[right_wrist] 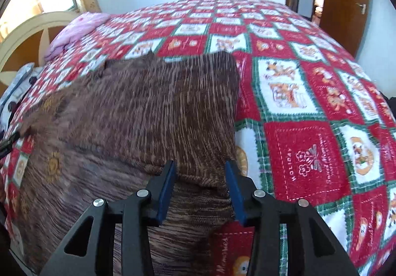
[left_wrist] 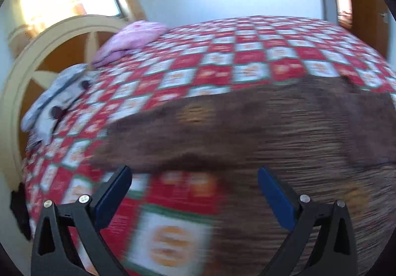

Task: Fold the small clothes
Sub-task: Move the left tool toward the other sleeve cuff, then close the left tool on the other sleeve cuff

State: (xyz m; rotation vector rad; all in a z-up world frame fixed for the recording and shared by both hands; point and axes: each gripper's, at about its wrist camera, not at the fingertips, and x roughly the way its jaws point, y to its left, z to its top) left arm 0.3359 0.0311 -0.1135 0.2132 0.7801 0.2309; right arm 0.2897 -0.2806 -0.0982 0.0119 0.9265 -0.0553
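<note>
Bedspread [left_wrist: 247, 53] in red checks is carrying the brown garment [right_wrist: 148, 107]. Left claw [left_wrist: 194, 187] is hovering released at its near edge; right claw [right_wrist: 200, 192] is straddling a raised fold, pads apparently not yet pressing.

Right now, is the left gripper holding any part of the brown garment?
No, the left gripper stands wide open over the bedspread, nothing between its fingers, the brown garment just beyond.

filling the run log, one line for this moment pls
item: brown ribbed knit garment on red checked quilt | left gripper: open, empty | right gripper: fingers astride garment fold
</note>
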